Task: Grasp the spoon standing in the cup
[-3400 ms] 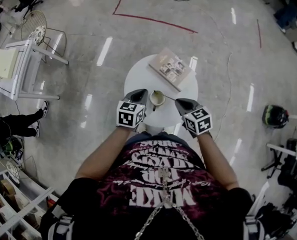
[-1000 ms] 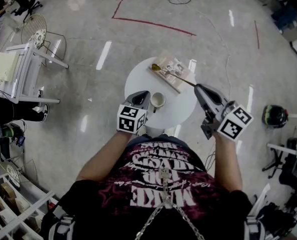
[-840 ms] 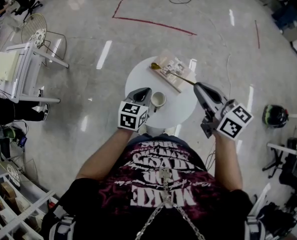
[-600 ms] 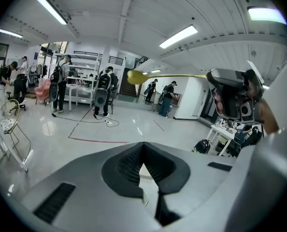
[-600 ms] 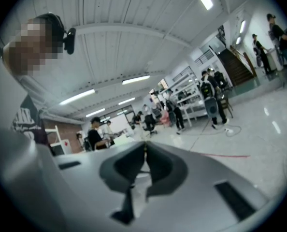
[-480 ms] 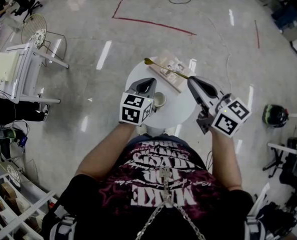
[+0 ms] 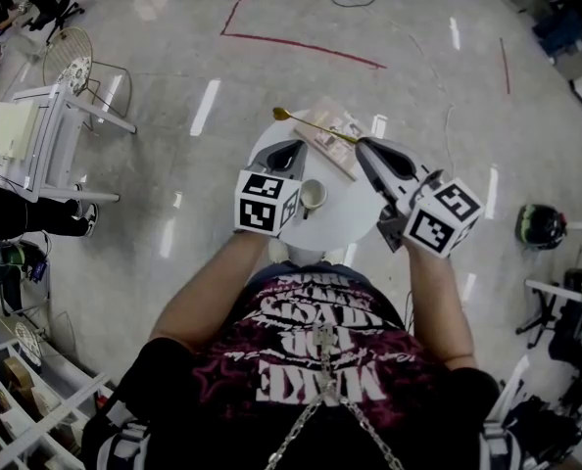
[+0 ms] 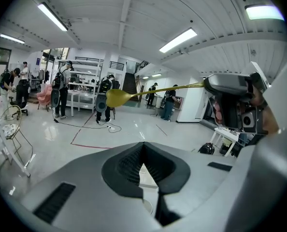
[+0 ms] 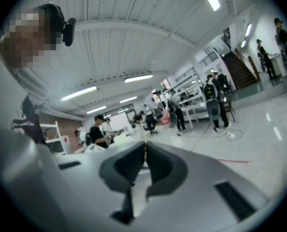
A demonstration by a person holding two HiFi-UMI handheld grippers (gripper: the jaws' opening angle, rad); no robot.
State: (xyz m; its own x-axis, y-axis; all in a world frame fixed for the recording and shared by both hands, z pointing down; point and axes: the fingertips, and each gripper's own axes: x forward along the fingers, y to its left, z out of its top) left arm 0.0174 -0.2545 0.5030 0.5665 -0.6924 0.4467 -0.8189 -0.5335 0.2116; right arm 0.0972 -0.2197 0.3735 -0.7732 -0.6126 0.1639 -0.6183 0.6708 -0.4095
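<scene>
A gold spoon (image 7: pixel 306 123) hangs in the air over the far rim of the round white table (image 7: pixel 345 213), bowl end pointing left. My right gripper (image 7: pixel 360 146) is shut on the end of its handle. In the left gripper view the spoon (image 8: pixel 120 96) crosses the scene, running to the right gripper (image 8: pixel 226 88). The white cup (image 7: pixel 313 196) stands on the table with nothing in it, just right of my left gripper (image 7: pixel 293 146), which is shut on nothing and raised above the table. In the right gripper view only a thin edge of the spoon handle (image 9: pixel 145 149) shows between the jaws.
A book (image 7: pixel 338 137) lies on the table's far side, under the spoon. A white chair (image 7: pixel 46 116) stands at the left and a helmet (image 7: pixel 539 226) lies on the floor at the right. Several people stand by shelves far off (image 8: pixel 61 88).
The spoon has left the cup: my right gripper lifted it out and has swung it leftward over the book. My left gripper rose and moved forward beside the cup.
</scene>
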